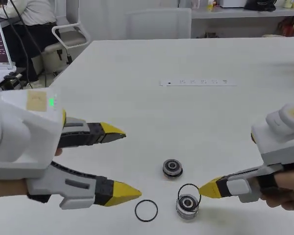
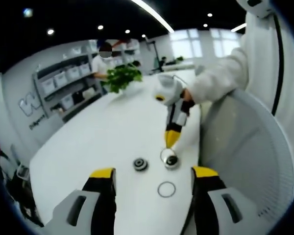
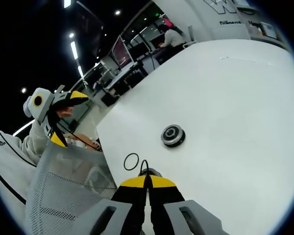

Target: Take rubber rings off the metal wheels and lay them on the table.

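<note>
Removal of a ring is in hand. Your right gripper (image 1: 209,188) has its jaws pressed together on a thin rubber ring (image 1: 188,192), pinched at the ring's edge. The ring stands tilted up with its lower part at the near wheel (image 1: 187,206); whether it has fully cleared the metal cannot be told. The right gripper view confirms the pinch: the yellow tips are closed and the black loop rises from between them.

Your left gripper (image 1: 118,161) hangs over the desk (image 1: 137,98) well to the left, jaws wide apart, holding nothing.

One loose ring (image 1: 146,211) lies flat on the desk just left of the near wheel, so one removal appears complete. The far wheel (image 1: 172,168) sits a little beyond, apart from both grippers. Its dark outer band suggests its ring is on, though that is a judgement only.

Next move, as judged: draw the pinched ring up and away until it is free of the near wheel. Then carry it to bare desk and part the jaws to lay it flat.

Risk noted: the near wheel is unrestrained and may lift or tip with the ring. Consider bringing your left gripper across to steady it. Keep the release point clear of the loose ring and the far wheel.
</note>
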Action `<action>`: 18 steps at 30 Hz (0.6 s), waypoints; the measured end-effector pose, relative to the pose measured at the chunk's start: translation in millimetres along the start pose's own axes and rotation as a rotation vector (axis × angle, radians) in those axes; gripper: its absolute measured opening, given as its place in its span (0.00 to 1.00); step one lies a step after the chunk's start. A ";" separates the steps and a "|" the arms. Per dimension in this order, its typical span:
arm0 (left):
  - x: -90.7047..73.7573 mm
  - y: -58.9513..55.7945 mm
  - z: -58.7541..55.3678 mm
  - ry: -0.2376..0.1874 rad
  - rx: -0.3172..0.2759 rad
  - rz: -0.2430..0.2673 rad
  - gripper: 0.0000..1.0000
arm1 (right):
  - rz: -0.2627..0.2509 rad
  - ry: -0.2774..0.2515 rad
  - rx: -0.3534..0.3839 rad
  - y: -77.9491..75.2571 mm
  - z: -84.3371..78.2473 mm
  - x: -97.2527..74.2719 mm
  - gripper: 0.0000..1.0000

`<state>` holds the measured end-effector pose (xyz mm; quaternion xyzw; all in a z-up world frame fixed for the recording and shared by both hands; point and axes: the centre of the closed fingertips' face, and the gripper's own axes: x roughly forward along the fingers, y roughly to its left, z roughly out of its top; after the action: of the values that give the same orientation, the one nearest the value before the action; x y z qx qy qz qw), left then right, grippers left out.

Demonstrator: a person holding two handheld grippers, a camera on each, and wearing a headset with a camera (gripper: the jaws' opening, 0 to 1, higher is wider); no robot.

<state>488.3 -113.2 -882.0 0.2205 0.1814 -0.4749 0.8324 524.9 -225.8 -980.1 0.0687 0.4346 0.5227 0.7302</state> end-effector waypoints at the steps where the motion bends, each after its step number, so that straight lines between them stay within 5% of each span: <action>1: -2.1 -0.5 -2.1 -0.003 -0.013 0.008 0.64 | -0.002 -0.004 0.001 -0.1 0.9 -0.6 0.00; 18: -11.6 -16.2 -40.8 -0.010 -0.192 0.082 0.74 | 0.031 -0.105 0.000 21.7 22.1 -11.1 0.00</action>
<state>464.8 -90.3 -913.4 0.1447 0.2127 -0.4219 0.8694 524.3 -217.5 -948.3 0.1030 0.3945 0.5296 0.7438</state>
